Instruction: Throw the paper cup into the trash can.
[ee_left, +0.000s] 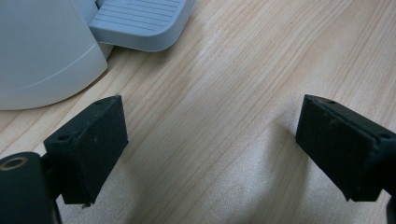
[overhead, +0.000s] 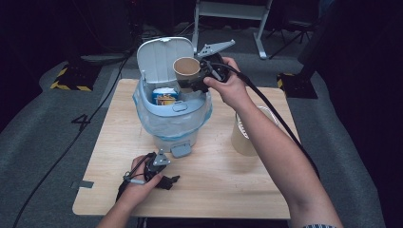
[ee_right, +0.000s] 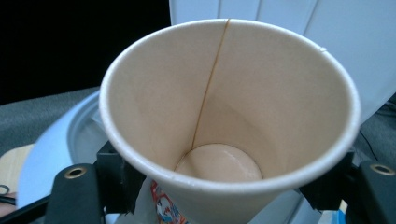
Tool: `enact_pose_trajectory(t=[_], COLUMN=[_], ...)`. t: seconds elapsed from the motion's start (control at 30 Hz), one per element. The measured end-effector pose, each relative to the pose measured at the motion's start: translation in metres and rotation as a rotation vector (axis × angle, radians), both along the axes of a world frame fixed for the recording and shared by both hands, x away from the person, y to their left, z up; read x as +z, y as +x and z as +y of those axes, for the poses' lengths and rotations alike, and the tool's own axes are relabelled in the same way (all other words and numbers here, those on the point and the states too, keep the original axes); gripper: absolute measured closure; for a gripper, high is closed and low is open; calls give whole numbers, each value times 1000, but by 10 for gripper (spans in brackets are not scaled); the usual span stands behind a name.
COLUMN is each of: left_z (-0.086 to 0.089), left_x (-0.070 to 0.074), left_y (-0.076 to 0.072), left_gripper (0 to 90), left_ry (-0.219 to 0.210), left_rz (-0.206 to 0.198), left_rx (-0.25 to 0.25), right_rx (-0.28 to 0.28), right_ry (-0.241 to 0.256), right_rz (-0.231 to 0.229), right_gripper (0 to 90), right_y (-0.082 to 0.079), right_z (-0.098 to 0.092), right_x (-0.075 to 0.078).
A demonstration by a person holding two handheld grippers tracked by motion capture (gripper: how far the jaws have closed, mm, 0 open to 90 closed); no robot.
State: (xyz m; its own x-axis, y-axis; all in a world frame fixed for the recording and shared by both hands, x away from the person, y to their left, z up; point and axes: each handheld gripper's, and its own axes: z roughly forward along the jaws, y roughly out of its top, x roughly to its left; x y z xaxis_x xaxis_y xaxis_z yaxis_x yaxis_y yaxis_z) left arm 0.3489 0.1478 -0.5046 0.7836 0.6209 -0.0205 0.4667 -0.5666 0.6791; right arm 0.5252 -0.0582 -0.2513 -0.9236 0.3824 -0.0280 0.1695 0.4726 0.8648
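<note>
Reaching forward, the right gripper (overhead: 197, 76) clasps a paper cup (overhead: 187, 69) above the open bin (overhead: 173, 111).

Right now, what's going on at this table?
A person is throwing out a paper cup. The right gripper is shut on the cup's sides and holds it above the open pedal bin, whose lid stands up. A carton already lies in the bin's liner. The left gripper rests open on the wooden table near the pedal. The cup looks empty inside.
</note>
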Motion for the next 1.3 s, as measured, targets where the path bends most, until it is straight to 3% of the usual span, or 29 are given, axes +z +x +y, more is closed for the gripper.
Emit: enact_pose_trajectory(t=[0.2, 0.27, 0.33, 0.4, 0.47, 0.53, 0.67, 0.87, 1.3], left_z=[0, 0, 0, 0, 0, 0, 0, 1, 17], left_x=[0, 0, 0, 0, 0, 0, 0, 0, 0], left_y=[0, 0, 0, 0, 0, 0, 0, 0, -3], left_gripper=[93, 93, 93, 93, 93, 94, 93, 93, 93], left_ry=[2, 5, 5, 5, 4, 2, 1, 4, -1], left_rz=[0, 0, 0, 0, 0, 0, 1, 2, 2], left_rx=[-1, -4, -4, -4, -4, -1, -2, -3, 51], right_rx=[-5, 5, 6, 14, 13, 32, 52, 18, -76], right_ry=[-62, -84, -73, -49, -18, 1, 4, 37, 31], right_rz=[-4, -4, -5, -13, -13, -46, -88, -100, -104], right_gripper=[277, 233, 126, 187, 142, 159, 162, 168, 199], right_y=[2, 3, 2, 1, 0, -3, -8, -16, -42], right_z=[8, 10, 11, 11, 12, 10, 4, -16, -84], right_x=[-9, -13, -17, -17, -14, -11, -3, 10, 33])
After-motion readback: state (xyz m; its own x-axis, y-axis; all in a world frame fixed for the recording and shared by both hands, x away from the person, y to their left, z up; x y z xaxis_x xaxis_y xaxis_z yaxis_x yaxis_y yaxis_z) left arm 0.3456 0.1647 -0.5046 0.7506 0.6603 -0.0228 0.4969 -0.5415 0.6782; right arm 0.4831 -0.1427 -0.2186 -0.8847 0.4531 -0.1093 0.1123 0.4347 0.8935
